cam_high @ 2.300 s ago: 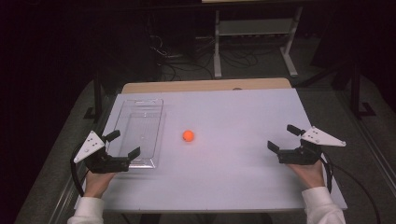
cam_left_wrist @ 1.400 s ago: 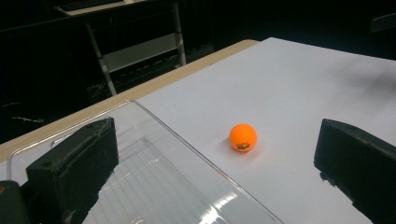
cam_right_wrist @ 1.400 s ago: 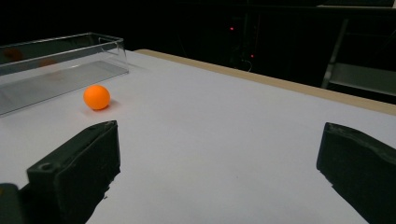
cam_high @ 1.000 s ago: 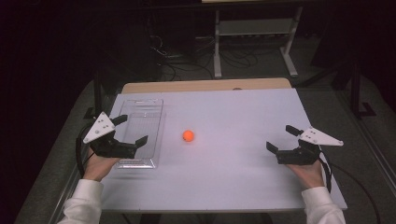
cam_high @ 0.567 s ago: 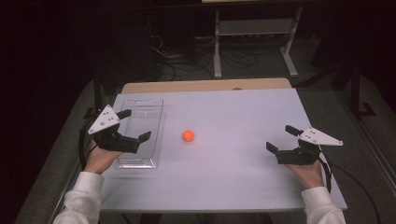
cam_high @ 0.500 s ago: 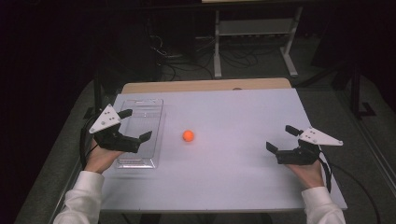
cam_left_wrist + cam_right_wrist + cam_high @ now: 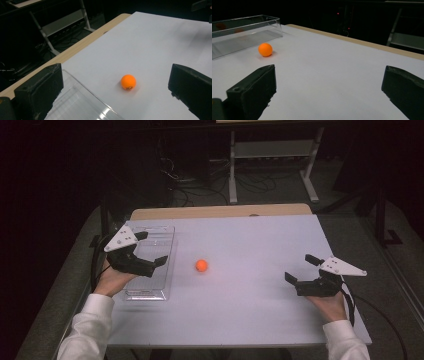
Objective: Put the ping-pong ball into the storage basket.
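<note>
An orange ball (image 7: 201, 265) lies on the white table top (image 7: 250, 245), near its middle; it also appears as the ball (image 7: 128, 82) and the ball (image 7: 265, 49) in the gripper views. A clear plastic tray (image 7: 159, 240) sits at the table's left. My left gripper (image 7: 151, 248) hovers open above the tray, its jaws pointing toward the ball and nothing between them. At the right side my right gripper (image 7: 302, 268) rests low, open and empty, well apart from the ball.
A tan wooden strip (image 7: 220, 212) edges the table's far side. Beyond it stand a metal shelf frame (image 7: 270, 150) and cables on the dark floor. The tray's clear wall (image 7: 82, 95) rises just in front of my left gripper.
My left gripper has lifted and moved forward from the table's near-left edge to above the tray. The right gripper and the ball have stayed put.
</note>
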